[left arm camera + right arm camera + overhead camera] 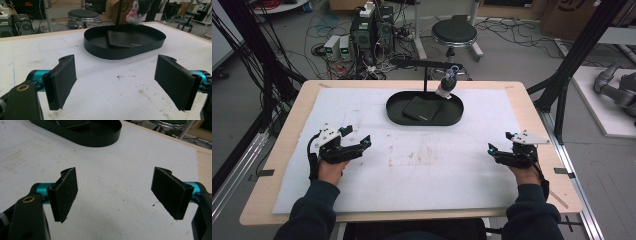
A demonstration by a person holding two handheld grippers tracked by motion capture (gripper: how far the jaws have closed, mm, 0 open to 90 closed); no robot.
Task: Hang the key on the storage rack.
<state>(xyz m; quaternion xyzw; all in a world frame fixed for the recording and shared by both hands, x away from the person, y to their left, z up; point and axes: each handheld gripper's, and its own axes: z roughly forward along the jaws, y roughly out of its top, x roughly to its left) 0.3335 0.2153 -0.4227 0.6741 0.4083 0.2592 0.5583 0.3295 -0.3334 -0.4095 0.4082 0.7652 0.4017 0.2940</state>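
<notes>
**Black tray untouched, both tongs spread and empty**

Black is most of what waits ahead of me: an oval tray near the far edge of the white mat, with a flat dark folded thing lying inside it, cloth or a pouch, I cannot tell which. A small plush toy hangs from a stand over the tray's far rim.

My left gripper rests low on the mat at my left, pads wide apart with nothing between them. My right gripper sits likewise at my right, fingers spread, empty. Both are well apart from the tray.

As I judge it, nothing is begun: the folded piece lies flat in the tray and the toy hangs free. The reach, the grasp and whatever follows are all left to do.
</notes>
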